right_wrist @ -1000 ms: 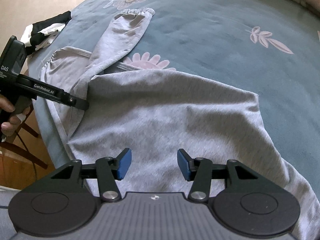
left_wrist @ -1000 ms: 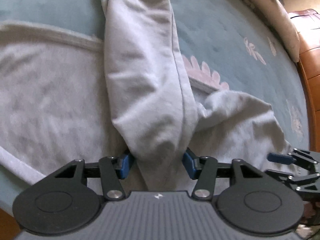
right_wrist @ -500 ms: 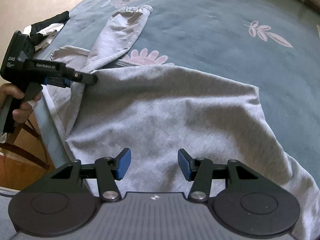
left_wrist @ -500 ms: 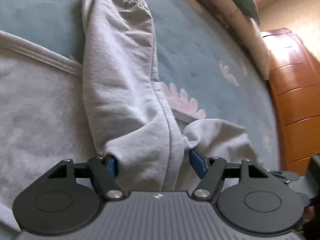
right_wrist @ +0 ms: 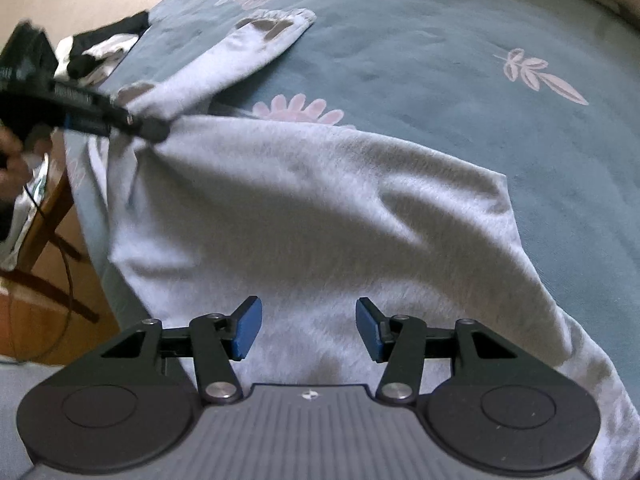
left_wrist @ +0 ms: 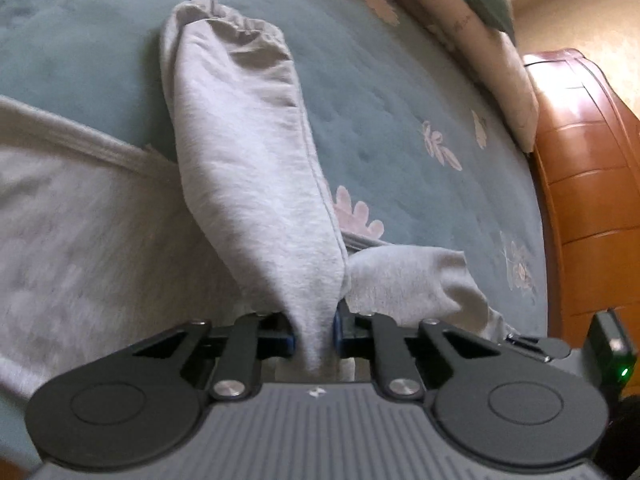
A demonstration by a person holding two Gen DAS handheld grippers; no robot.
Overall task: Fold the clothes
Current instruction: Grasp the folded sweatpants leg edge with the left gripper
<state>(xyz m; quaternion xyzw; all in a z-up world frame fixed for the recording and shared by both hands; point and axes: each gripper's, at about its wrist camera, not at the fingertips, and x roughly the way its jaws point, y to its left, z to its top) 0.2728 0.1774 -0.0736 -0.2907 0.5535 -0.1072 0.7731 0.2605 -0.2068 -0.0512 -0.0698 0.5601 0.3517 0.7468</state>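
Observation:
A light grey sweatshirt [right_wrist: 320,216] lies spread on a teal bedspread. Its sleeve [left_wrist: 248,160] runs away from me to a gathered cuff [left_wrist: 236,24]. My left gripper [left_wrist: 314,338] is closing on the near end of that sleeve, and the blue pads pinch the bunched cloth between them. From the right wrist view the same left gripper [right_wrist: 160,130] grips the sleeve at the shoulder, with the sleeve [right_wrist: 224,68] stretching up to the cuff. My right gripper [right_wrist: 309,328] hovers open over the sweatshirt's body, nothing between its pads.
The teal bedspread [right_wrist: 460,60] has pink flower prints. A wooden headboard or cabinet [left_wrist: 592,184] stands at the right, with pillows [left_wrist: 480,40] along the far side. Black and white clothing [right_wrist: 100,52] lies at the bed's left edge, and the floor [right_wrist: 48,240] is below.
The left gripper's jaws have closed from wide around the sleeve to pinching it, and the gripper has lifted, pulling the sleeve's near end up. The right gripper stayed put and open.

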